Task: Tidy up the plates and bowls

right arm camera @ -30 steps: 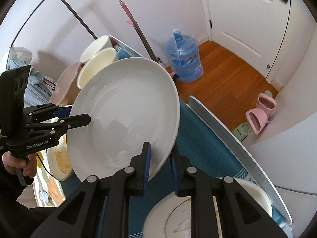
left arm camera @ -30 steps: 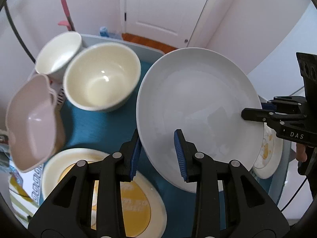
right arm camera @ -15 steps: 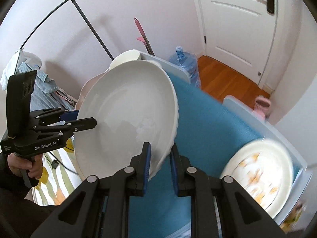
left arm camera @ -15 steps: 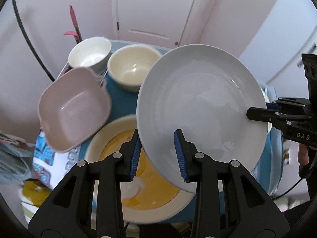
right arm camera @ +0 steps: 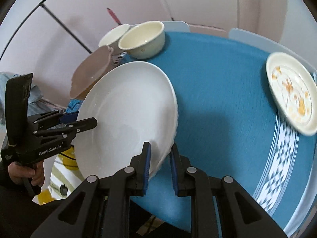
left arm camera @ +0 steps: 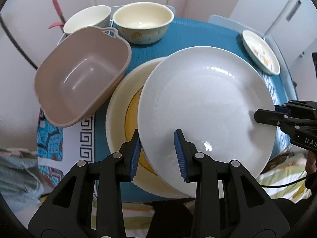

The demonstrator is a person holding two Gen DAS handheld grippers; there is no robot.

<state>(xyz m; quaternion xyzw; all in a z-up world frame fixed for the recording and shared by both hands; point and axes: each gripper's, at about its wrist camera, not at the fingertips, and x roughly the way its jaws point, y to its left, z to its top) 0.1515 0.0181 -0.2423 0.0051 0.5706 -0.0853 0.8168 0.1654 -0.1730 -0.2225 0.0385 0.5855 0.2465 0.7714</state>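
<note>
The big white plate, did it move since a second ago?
Yes. The big white plate now hangs over the yellow-centred plate, nearer the pink tub; before, it was farther away, beside the cream bowl.

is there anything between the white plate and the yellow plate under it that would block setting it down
Nothing visible does. The white plate, held at opposite rims by the left claw and right claw, hangs over the yellow plate; that plate's exposed part is bare. The pink tub sits beside it, near its rim.
</note>
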